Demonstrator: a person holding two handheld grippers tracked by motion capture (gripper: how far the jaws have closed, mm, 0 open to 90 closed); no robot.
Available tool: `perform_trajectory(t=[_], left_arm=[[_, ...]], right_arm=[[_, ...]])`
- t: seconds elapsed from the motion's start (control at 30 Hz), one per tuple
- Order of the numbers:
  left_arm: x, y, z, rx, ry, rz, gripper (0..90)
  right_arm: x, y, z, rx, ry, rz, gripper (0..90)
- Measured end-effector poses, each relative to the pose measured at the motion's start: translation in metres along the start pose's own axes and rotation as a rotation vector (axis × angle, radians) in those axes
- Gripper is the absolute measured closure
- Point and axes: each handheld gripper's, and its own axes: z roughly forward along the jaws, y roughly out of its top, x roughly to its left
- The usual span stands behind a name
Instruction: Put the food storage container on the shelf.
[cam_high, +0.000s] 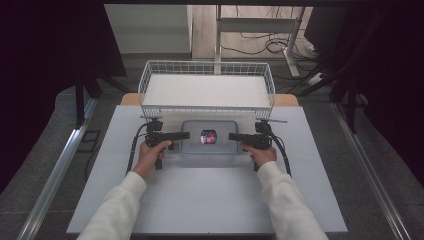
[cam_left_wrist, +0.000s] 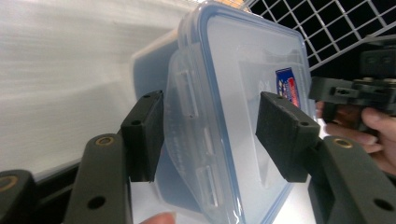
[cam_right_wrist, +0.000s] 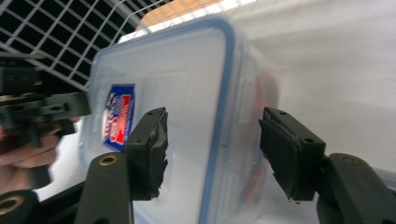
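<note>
A clear plastic box (cam_high: 222, 146) with a blue-rimmed lid and a red and blue sticker (cam_high: 209, 136) lies on the white table, in front of the wire basket. My left gripper (cam_high: 186, 135) is at the box's left side. In the left gripper view (cam_left_wrist: 212, 135) its jaws stand apart around the lid's edge and the side latch flap (cam_left_wrist: 187, 135), one pad (cam_left_wrist: 280, 133) hanging over the lid. My right gripper (cam_high: 231, 136) is at the box's right side. Its jaws (cam_right_wrist: 217, 156) straddle the blue rim (cam_right_wrist: 219, 140) with a gap on both sides.
A white wire basket (cam_high: 207, 67) stands at the back of the table (cam_high: 200, 200), just behind the box. Both forearms in white sleeves come in from the front edge. Black curtains and metal rails flank the table.
</note>
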Motion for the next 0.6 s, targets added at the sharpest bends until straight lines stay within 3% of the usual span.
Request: perform_trajectory(t=[0.07, 0.1, 0.13, 0.23, 0.33, 0.4, 0.43, 0.47, 0.6], left_arm=[[-0.001, 0.002, -0.007, -0.025, 0.018, 0.020, 38.6], [-0.005, 0.002, -0.013, -0.031, 0.017, 0.011, 38.0], [-0.010, 0.003, -0.019, -0.046, 0.040, 0.032, 37.3], [-0.026, 0.000, -0.035, -0.015, 0.091, 0.125, 36.2], [-0.042, -0.012, -0.048, 0.020, 0.122, 0.219, 35.6], [-0.051, -0.023, -0.056, 0.036, 0.128, 0.256, 35.0], [-0.051, -0.023, -0.056, 0.036, 0.128, 0.256, 34.5], [-0.057, -0.036, -0.062, 0.053, 0.130, 0.291, 34.2], [-0.068, -0.064, -0.067, 0.093, 0.161, 0.340, 32.8]], right_arm=[[0.003, 0.000, -0.005, -0.028, -0.040, -0.030, 38.2], [0.004, 0.000, -0.009, -0.040, -0.049, -0.043, 37.1], [0.008, -0.001, -0.014, -0.051, -0.061, -0.070, 36.3], [0.020, -0.006, -0.030, -0.062, -0.094, -0.165, 37.4], [0.032, -0.020, -0.046, -0.054, -0.139, -0.290, 44.7], [0.038, -0.031, -0.053, -0.045, -0.160, -0.364, 52.3], [0.038, -0.031, -0.053, -0.045, -0.160, -0.364, 52.3], [0.044, -0.045, -0.058, -0.027, -0.163, -0.433, 60.6], [0.054, -0.063, -0.059, 0.015, -0.167, -0.531, 71.5]])
